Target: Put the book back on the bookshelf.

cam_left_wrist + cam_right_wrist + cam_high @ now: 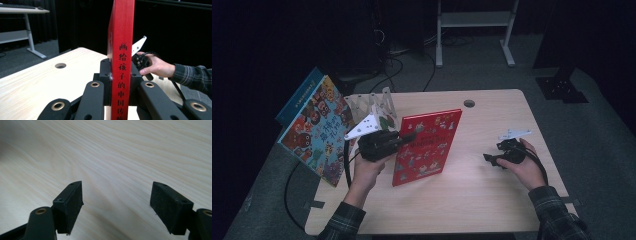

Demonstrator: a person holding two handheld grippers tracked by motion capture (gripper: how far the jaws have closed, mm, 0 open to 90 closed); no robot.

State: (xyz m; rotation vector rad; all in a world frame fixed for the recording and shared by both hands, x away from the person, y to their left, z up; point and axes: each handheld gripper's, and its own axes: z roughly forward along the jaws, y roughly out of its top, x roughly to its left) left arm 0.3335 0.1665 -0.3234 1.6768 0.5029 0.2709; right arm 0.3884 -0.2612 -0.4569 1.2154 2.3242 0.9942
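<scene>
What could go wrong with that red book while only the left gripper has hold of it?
The left gripper clamps the red book only at its spine edge, so the upright book could pivot or slip and fall flat on the table. The right gripper sits apart with open jaws and holds nothing, so nothing steadies the far side. A swing leftward could knock the white rack or the colourful book leaning there.

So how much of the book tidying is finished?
One colourful picture book already leans at the white metal rack. The left gripper clamps the red book, upright by its spine. The right gripper hangs open and empty over the pale wooden table. Racking the red book probably remains.
</scene>
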